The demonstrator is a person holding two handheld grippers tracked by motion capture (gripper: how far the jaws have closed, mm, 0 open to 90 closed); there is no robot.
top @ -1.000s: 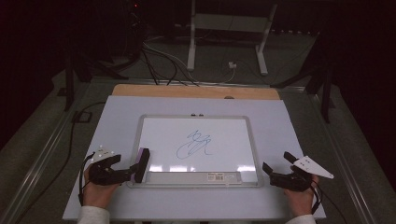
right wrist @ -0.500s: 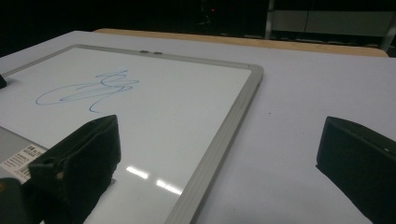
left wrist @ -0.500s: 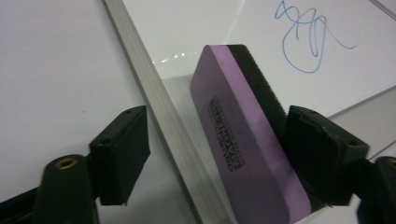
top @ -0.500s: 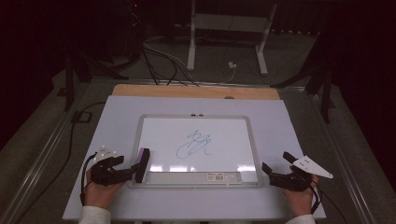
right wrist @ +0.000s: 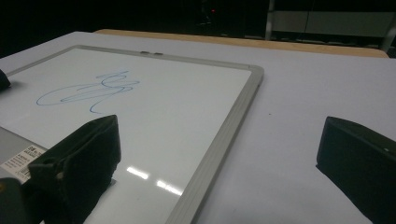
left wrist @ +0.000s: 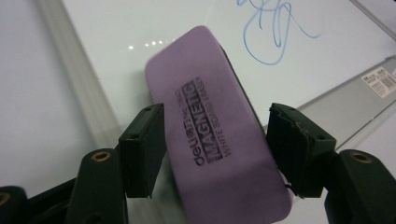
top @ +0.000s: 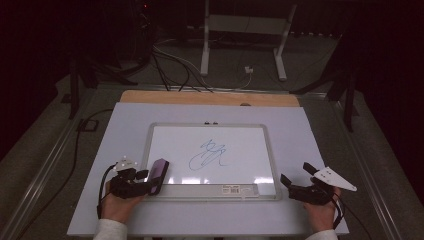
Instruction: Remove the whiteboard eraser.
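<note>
A purple magnetic whiteboard eraser (left wrist: 210, 121) lies at the near left corner of the whiteboard (top: 270, 150), over its frame. My left gripper (top: 151, 183) has the eraser (top: 158, 173) between its jaws, which have just been closing; both pads (left wrist: 145, 144) touch its long sides. A blue scribble (top: 207, 155) is drawn in the middle of the board. My right gripper (top: 296, 173) rests at the board's near right corner, open, with nothing between its fingers (right wrist: 79, 158).
The whiteboard lies on a white table sheet (top: 125, 130) with a wooden strip (top: 200, 98) along the far edge. A barcode label (top: 232, 188) sits on the board's near frame. Cables and a metal stand (top: 205, 45) are on the floor beyond.
My left gripper moved slightly right toward the board and its jaws narrowed around the eraser. The right gripper stayed still.
</note>
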